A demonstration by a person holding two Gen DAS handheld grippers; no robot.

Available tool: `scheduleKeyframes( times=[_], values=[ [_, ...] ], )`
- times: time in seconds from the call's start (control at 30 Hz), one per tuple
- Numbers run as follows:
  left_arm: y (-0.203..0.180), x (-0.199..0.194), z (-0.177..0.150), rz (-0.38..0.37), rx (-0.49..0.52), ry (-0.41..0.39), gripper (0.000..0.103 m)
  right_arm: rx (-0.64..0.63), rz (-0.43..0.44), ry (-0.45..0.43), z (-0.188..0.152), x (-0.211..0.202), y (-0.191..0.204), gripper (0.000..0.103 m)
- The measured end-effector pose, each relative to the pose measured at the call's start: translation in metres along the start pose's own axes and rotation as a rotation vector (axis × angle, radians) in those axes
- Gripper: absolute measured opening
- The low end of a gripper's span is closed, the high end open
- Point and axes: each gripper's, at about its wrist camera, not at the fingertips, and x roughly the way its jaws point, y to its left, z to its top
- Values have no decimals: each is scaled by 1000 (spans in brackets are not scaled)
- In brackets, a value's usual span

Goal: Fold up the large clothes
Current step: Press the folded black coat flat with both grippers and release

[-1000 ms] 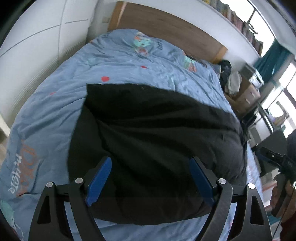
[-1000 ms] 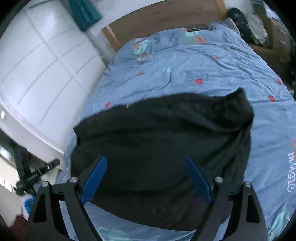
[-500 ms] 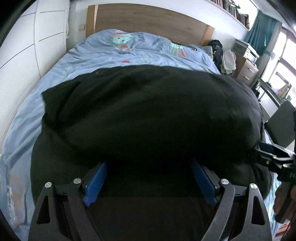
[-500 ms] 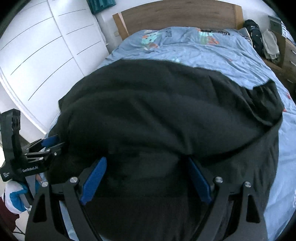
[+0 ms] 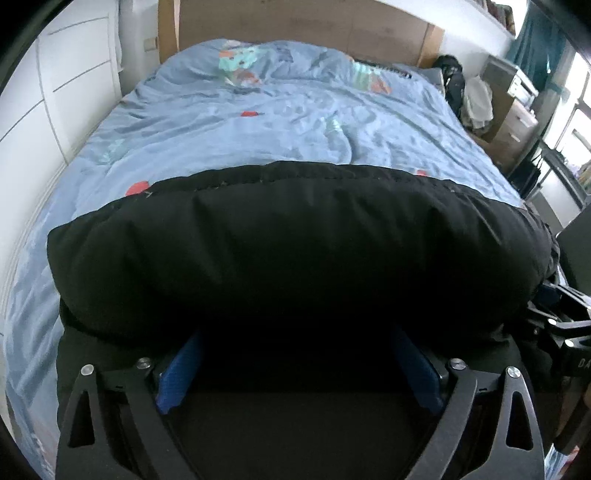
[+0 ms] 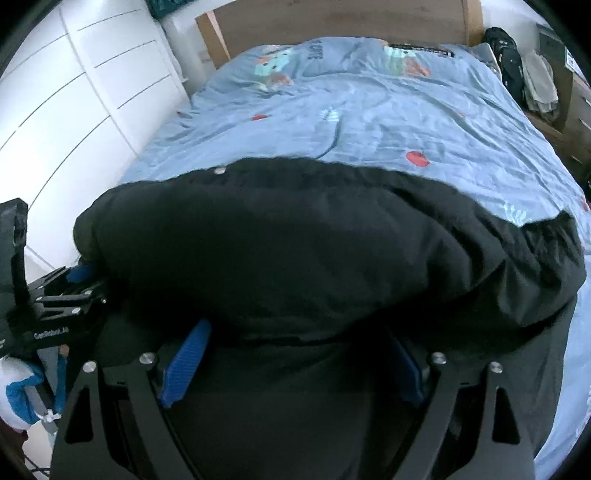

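Far half of the blue duvet is unobstructed (wrinkles only); passage is free there up to the wooden headboard. Near half is blocked by the bulky folded black garment, which spans nearly the full bed width and fills the space ahead of both tools. Left edge: white wardrobe stands close beside the bed, leaving a narrow margin. Right edge: clutter and a drawer unit crowd the far corner.

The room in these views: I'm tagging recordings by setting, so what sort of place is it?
A bedroom, most likely: a bed with a blue printed duvet, a wooden headboard and white wardrobe doors beside it.
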Motion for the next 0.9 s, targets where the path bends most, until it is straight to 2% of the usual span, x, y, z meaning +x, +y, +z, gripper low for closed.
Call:
scheduleKeyframes(
  times=[0.27, 0.5, 0.7, 0.8, 0.9],
  values=[
    [12, 53, 26, 0, -67, 107, 102, 46, -10, 87, 37, 53, -23, 94],
    [12, 73, 21, 28, -67, 129, 102, 28, -59, 126, 40, 90, -27, 100],
    [21, 63, 33, -4, -113, 182, 102, 47, -43, 154, 46, 85, -33, 100],
    [33, 57, 44, -25, -191, 182, 102, 140, -18, 135, 53, 71, -51, 98],
    [41, 54, 55, 16, -242, 164, 102, 226, -31, 138, 61, 65, -77, 98]
  ],
)
